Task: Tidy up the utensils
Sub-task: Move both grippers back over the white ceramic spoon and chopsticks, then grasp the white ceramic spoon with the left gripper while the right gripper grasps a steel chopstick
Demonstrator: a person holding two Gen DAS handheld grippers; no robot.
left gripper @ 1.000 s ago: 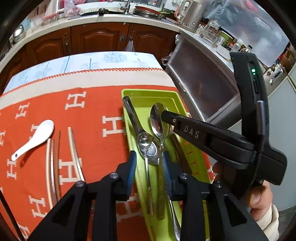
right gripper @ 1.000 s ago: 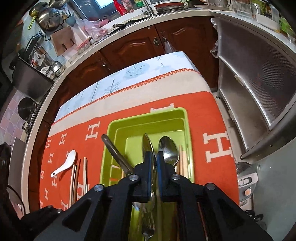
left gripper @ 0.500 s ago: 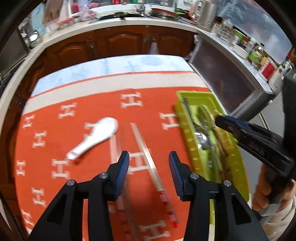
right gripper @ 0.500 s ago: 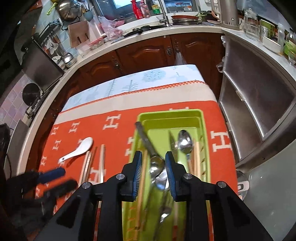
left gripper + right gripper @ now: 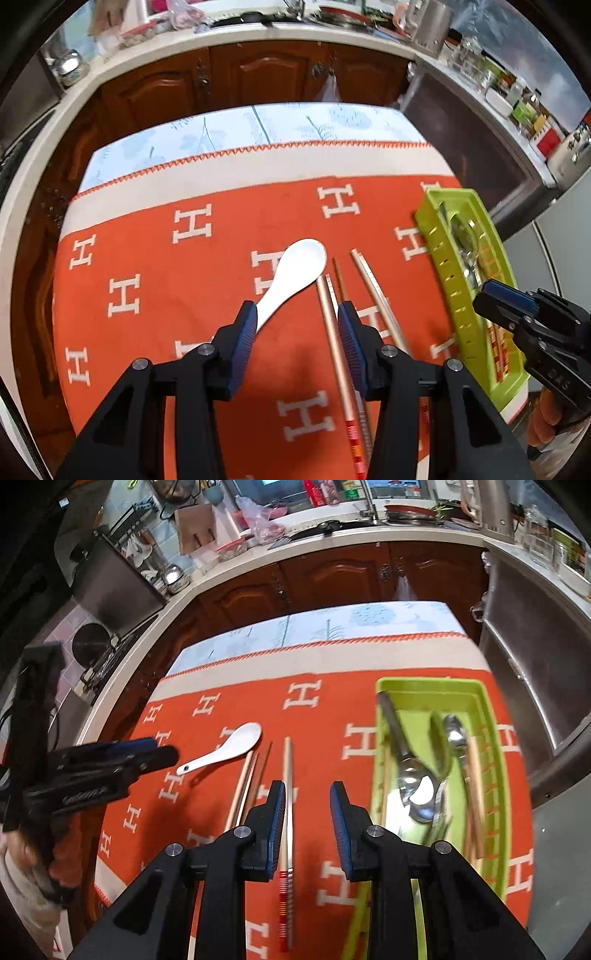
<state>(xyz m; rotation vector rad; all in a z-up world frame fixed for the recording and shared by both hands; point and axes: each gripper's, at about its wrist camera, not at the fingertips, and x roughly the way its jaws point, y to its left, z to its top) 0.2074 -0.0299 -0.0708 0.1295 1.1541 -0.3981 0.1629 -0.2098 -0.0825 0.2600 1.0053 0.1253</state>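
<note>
left gripper (image 5: 297,325) fingers apart over white spoon (image 5: 291,275) handle, mid orange cloth (image 5: 192,295). chopsticks (image 5: 334,317) lie just right of spoon. right gripper (image 5: 307,821) fingers apart, empty. green tray (image 5: 495,775) w/ metal spoons (image 5: 419,790) near cloth's right edge.

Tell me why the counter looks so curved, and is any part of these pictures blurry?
In both views the fisheye lens bends the kitchen counter into an arc. In the right wrist view the green tray and its metal spoons are smeared by blur; in the left wrist view the white spoon is sharp.
</note>
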